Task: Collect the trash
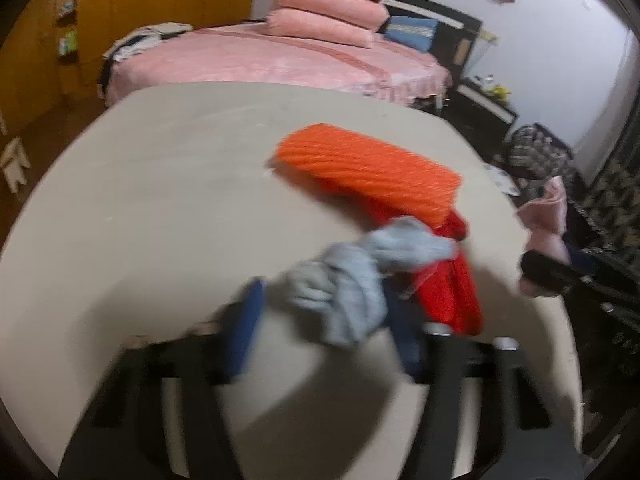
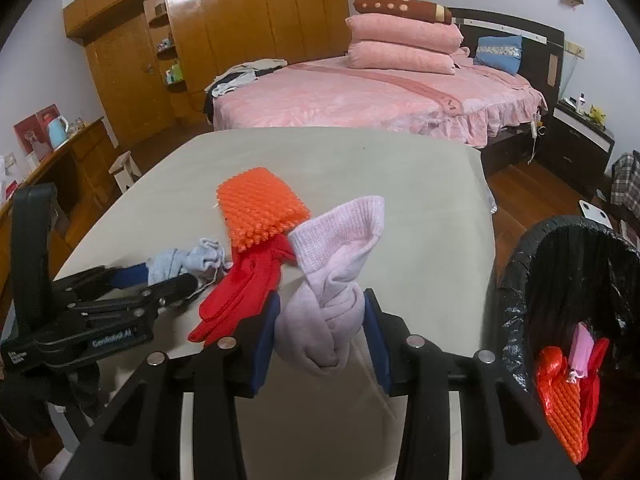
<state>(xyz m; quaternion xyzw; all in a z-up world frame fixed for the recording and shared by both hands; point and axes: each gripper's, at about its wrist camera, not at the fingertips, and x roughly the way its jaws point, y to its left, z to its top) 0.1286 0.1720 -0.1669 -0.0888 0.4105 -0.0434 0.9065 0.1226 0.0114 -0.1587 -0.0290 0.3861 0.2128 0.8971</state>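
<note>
In the left wrist view, my left gripper [image 1: 326,328] is open over the beige table [image 1: 160,200]. A crumpled light blue sock [image 1: 344,292] lies between its blue pads, against the right one and clear of the left one. Just beyond lies a red rubber glove with an orange spiky palm [image 1: 368,176]. My right gripper [image 2: 320,344] is shut on a knotted pale pink sock [image 2: 328,280], held above the table's near edge. The right wrist view also shows the left gripper [image 2: 168,276] at the blue sock [image 2: 188,260], next to the glove [image 2: 260,208].
A bin with a black liner [image 2: 520,264] stands at the table's right side; inside are an orange and red glove [image 2: 564,392] and a pink item. A pink bed [image 2: 360,96] is behind the table, and wooden wardrobes [image 2: 224,20] line the back left.
</note>
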